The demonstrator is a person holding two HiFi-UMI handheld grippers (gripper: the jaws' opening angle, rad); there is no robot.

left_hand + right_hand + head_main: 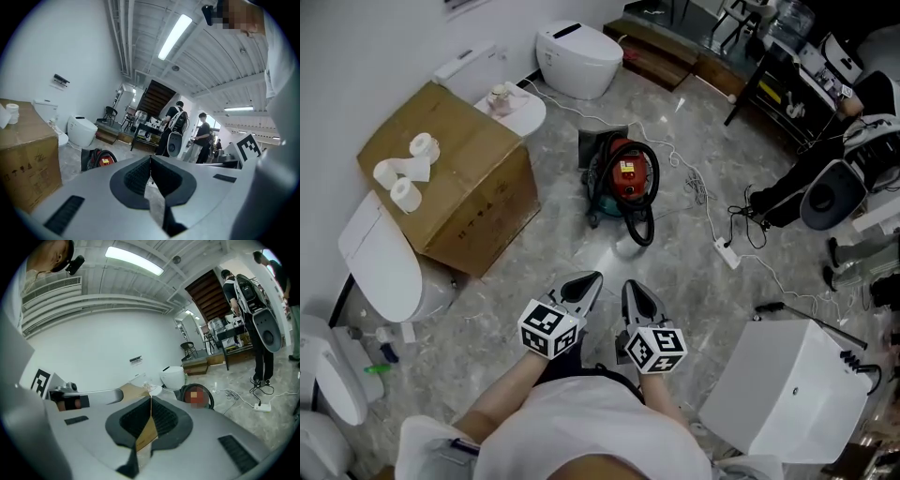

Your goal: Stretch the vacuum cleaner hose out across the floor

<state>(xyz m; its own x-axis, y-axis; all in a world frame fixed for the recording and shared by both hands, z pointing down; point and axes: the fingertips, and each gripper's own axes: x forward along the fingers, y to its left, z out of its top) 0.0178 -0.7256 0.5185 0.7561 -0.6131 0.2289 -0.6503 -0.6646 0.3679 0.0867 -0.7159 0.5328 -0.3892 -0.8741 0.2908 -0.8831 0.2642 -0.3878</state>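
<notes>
Hose [642,232] curls round red vacuum [630,178]; label [627,168] illegible.

Bare floor [581,246] is running clear at 12 o'clock, up to the vacuum cleaner [626,176] sitting dead ahead. Cardboard box [464,183] is blocking 10 o'clock, with a toilet [384,272] lying against it at 9. White cabinet [797,389] is crowding 4 o'clock. Power strip [727,253] and loose cables [703,192] are trailing across 2 o'clock, with a person [780,197] standing just beyond.

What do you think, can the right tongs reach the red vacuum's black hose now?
Probably yes: only floor seems to lie between the shut right tongs and the hose, though a step closer looks needed.
</notes>
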